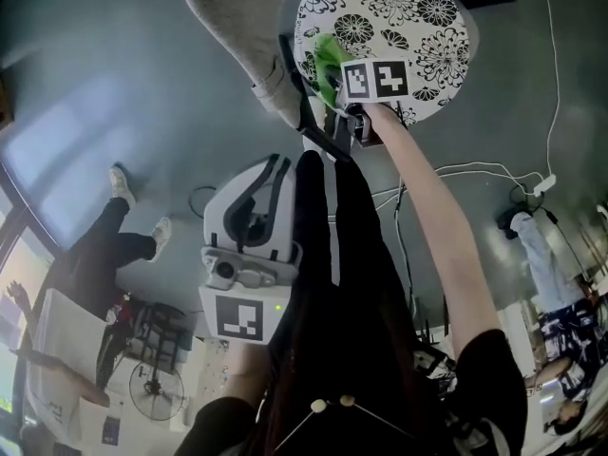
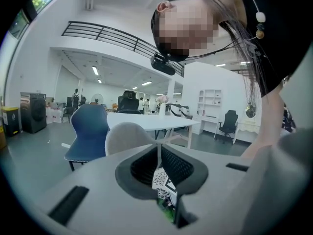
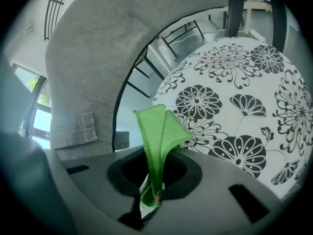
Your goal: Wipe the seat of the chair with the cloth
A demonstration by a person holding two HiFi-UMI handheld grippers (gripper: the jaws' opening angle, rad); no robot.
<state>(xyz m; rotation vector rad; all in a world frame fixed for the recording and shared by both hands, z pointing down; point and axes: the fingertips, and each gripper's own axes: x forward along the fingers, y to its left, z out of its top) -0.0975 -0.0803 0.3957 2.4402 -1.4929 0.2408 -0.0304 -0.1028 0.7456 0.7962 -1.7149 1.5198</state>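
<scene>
The chair's round seat point(image 1: 418, 27) is white with black flowers, and its grey backrest point(image 1: 237, 17) curves round at the left. My right gripper point(image 1: 334, 93) is at the seat's near-left edge, shut on a green cloth point(image 1: 328, 60). In the right gripper view the folded cloth point(image 3: 159, 131) stands up out of the right gripper point(image 3: 154, 165), in front of the seat point(image 3: 244, 106) and beside the backrest point(image 3: 98, 58). My left gripper point(image 1: 261, 202) is held back near the person's body, away from the chair. It points up at the person, and the left gripper point(image 2: 159, 148) looks shut on nothing.
White cables point(image 1: 475, 169) and a power strip point(image 1: 543, 183) lie on the grey floor right of the chair. A person's legs point(image 1: 114, 236) stretch out at the left and a fan point(image 1: 157, 388) stands lower left. A blue chair point(image 2: 90, 131) and a white table point(image 2: 151, 121) stand further off.
</scene>
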